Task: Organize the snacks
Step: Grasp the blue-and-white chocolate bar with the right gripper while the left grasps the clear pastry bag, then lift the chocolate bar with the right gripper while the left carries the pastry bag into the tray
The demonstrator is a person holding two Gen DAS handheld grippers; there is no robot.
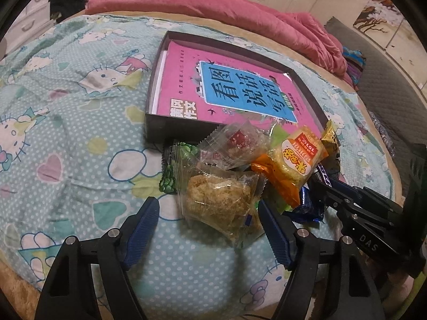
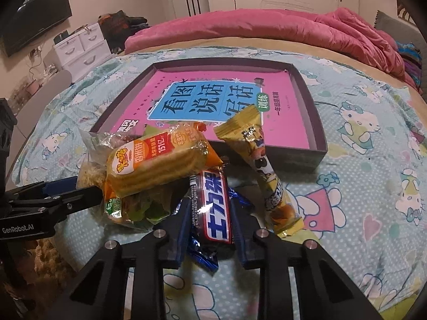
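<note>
The right hand-held gripper (image 2: 210, 213) clamps the chocolate bar (image 2: 215, 208) for boxing; the left hand-held gripper (image 1: 209, 213) straddles the floss cake (image 1: 221, 205), not yet gripping.

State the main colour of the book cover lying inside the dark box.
Pink, with a blue title panel: the book shows best in the right wrist view.

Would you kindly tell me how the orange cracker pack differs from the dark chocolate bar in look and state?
The orange cracker pack is wide and orange with pale crackers; the dark chocolate bar is narrow and dark with white lettering. The pack lies free atop the pile; the bar is clamped in the right gripper. Both lie before the box.
</note>
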